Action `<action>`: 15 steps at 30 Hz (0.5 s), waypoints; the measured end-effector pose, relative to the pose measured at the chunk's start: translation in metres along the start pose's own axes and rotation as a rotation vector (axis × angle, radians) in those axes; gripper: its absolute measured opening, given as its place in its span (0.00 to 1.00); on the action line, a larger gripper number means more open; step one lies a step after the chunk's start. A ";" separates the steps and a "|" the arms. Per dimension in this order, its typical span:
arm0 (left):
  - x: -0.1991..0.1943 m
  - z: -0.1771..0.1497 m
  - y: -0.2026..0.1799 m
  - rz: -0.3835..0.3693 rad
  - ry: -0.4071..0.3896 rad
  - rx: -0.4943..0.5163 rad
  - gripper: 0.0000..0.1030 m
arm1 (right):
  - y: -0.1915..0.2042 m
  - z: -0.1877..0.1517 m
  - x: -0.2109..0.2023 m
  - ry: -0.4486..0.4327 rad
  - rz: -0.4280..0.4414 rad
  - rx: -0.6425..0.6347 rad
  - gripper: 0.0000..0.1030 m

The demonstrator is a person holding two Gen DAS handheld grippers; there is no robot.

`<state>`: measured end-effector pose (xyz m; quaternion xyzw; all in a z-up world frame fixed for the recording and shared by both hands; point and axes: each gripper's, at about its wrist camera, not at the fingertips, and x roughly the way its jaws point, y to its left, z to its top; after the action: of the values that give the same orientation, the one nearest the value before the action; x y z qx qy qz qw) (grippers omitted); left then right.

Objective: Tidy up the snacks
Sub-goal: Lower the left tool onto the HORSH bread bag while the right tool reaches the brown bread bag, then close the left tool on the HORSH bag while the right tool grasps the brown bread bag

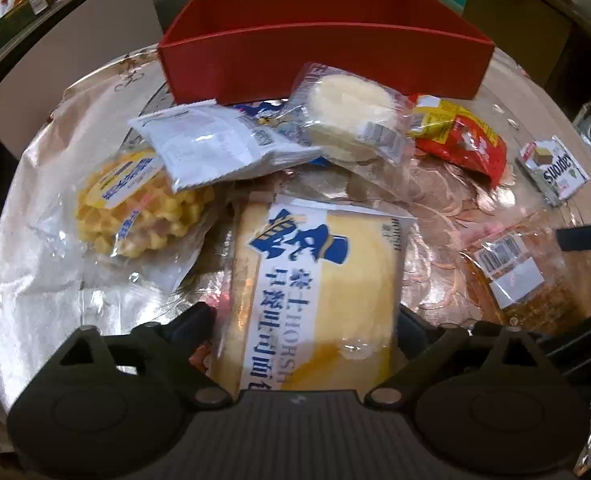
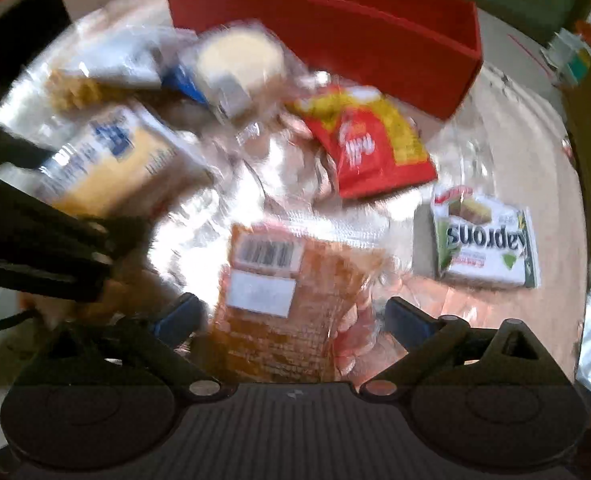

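Both my wrist cameras look steeply down along their fingers, close over the foil-covered table (image 1: pixel 35 240). The left one sits directly above the bread pack (image 1: pixel 315 280), facing the red box (image 1: pixel 327 56). The right view, blurred, sits over the orange packet (image 2: pixel 287 304). Both share box, bread and Napoleons box (image 2: pixel 483 240).

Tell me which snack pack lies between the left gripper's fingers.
The bread pack with blue lettering: it lies lengthwise between the open left gripper's fingers. The waffle pack and red bag lie farther off.
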<state>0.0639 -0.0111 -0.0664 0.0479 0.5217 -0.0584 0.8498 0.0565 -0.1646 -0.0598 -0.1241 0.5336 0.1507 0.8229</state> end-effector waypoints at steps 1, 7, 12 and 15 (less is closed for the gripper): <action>0.001 -0.001 0.002 -0.002 -0.003 -0.002 0.97 | -0.001 0.000 0.000 0.004 0.005 0.014 1.00; -0.001 -0.010 0.004 0.002 -0.053 -0.019 0.97 | -0.003 -0.013 0.000 -0.056 0.012 0.040 1.00; -0.001 -0.008 0.003 -0.003 -0.055 -0.014 0.97 | -0.002 -0.016 -0.002 -0.062 0.014 0.040 1.00; -0.001 -0.010 0.002 -0.003 -0.065 -0.015 0.97 | -0.001 -0.015 -0.002 -0.056 0.004 0.039 1.00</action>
<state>0.0552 -0.0073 -0.0696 0.0387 0.4941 -0.0573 0.8666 0.0438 -0.1714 -0.0640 -0.1028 0.5135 0.1453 0.8394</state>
